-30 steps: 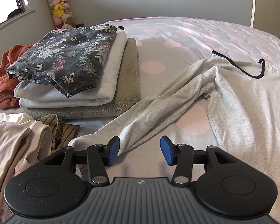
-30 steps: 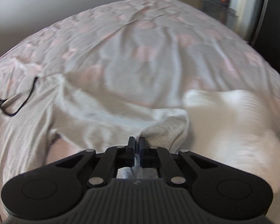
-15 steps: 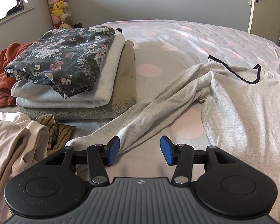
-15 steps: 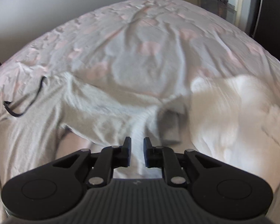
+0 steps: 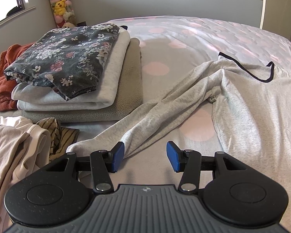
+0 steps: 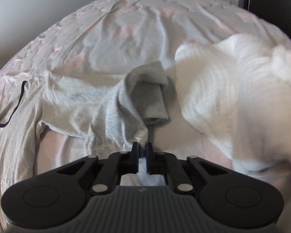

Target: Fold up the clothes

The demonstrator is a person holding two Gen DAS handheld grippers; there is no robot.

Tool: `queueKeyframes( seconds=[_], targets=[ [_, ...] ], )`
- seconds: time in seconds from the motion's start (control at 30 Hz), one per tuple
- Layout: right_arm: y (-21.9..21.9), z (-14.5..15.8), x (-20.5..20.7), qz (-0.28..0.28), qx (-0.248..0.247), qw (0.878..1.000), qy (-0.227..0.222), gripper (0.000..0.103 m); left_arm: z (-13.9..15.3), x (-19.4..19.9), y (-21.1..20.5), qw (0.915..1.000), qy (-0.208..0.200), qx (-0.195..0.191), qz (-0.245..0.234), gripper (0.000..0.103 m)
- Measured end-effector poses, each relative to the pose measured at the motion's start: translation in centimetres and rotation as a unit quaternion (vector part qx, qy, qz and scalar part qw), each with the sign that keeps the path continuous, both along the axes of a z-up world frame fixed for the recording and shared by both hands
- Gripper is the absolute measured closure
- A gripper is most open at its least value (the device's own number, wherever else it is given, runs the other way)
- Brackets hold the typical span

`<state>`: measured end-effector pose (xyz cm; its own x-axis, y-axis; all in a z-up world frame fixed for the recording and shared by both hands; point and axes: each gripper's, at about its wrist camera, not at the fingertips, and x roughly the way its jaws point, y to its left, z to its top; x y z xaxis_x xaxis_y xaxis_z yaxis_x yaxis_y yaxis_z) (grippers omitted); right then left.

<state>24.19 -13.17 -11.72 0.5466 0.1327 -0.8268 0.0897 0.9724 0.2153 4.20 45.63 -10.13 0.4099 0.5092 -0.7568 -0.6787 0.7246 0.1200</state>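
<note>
Grey marl jersey, soft and rumpled: one sweatshirt (image 5: 248, 106) is being shown spread across the bed (image 5: 184, 31), neckline edged with thin black trim (image 5: 248, 73). One long sleeve (image 5: 155, 116) is being seen lying diagonally towards the left gripper (image 5: 145, 159), creased along its length. The left gripper's two blue ribbed pads (image 5: 118, 156) are being held wide apart, nothing between them; the left pad is sitting just beside the cuff end.

In the right wrist view, the other sleeve (image 6: 122, 116) is being pinched at its edge by the right gripper (image 6: 142, 149), jaws nearly together on the fabric, the sleeve bunched and doubled over. One white fluffy item (image 6: 232, 101) is lying just beside it, blurred, type cannot be told.

Bedding is being shown as smooth pale cotton with round pink dots, lightly wrinkled.

One folded stack (image 5: 83, 89), three layers: dark floral woven piece (image 5: 67, 58) on top, light grey fleece, beige fleece underneath. Rust textured knit (image 5: 3, 83) is lying beside the stack. Cream garments (image 5: 11, 145) and one striped piece (image 5: 58, 134) are lying loose, near left.
</note>
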Motion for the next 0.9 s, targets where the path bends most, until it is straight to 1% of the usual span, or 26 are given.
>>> queueKeyframes(
  seconds=[0.07,0.3,0.37,0.43,0.47,0.6,0.9],
  targets=[
    [-0.7,2.5,-0.6,-0.002,-0.007,1.0,-0.017,0.096,0.0,-0.1,0.0,1.0,-0.001,-0.001,-0.002,0.057],
    [-4.2,12.8,-0.6,-0.018,-0.088,0.994,-0.06,0.096,0.3,-0.6,-0.2,0.9999,-0.012,-0.004,-0.003,0.057],
    [-5.3,14.7,0.4,-0.025,-0.116,0.992,-0.052,0.096,0.3,-0.6,-0.2,0.9999,-0.013,-0.004,-0.003,0.057],
    [-6.5,15.8,1.7,-0.032,-0.139,0.989,-0.038,0.096,0.4,-0.7,-0.2,0.9999,-0.014,-0.003,-0.001,0.057],
    [-7.0,16.0,2.2,-0.036,-0.148,0.988,-0.031,0.096,0.4,-0.7,-0.2,0.9999,-0.014,-0.003,0.0,0.057],
    [-8.2,14.0,3.6,-0.046,-0.158,0.986,-0.01,0.096,0.3,-0.7,0.0,0.9999,-0.01,-0.002,0.002,0.057],
    [-11.0,9.6,6.7,-0.071,-0.182,0.98,0.037,0.095,-0.4,0.4,0.1,0.9999,0.016,-0.003,0.002,0.057]
  ],
)
